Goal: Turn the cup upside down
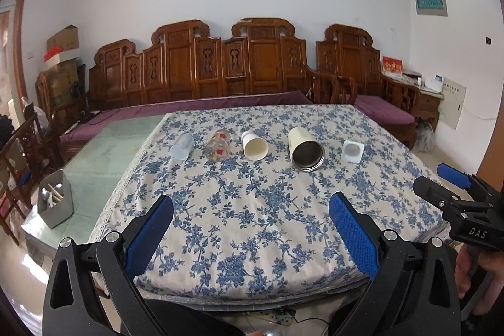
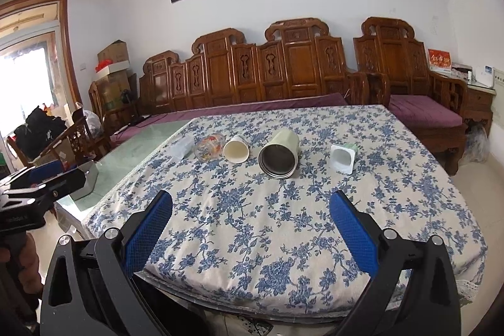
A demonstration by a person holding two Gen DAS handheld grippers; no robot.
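Several cups lie on their sides in a row across the blue-flowered tablecloth (image 1: 252,210): a clear plastic cup (image 1: 182,146), a flower-painted glass (image 1: 218,145), a white paper cup (image 1: 254,145), a cream metal-lined tumbler (image 1: 306,149) and a small white square cup (image 1: 352,150). The same row shows in the right wrist view, from the plastic cup (image 2: 182,147) through the glass (image 2: 208,146), paper cup (image 2: 236,148) and tumbler (image 2: 279,154) to the square cup (image 2: 343,157). My left gripper (image 1: 251,203) and right gripper (image 2: 251,203) are open and empty, near the table's front edge.
A grey utensil holder (image 1: 56,202) stands on the bare green tabletop at the left. A carved wooden sofa (image 1: 226,68) with purple cushions runs behind the table. Cardboard boxes (image 1: 63,59) are stacked at the back left. The right gripper's body (image 1: 456,197) shows at the right edge.
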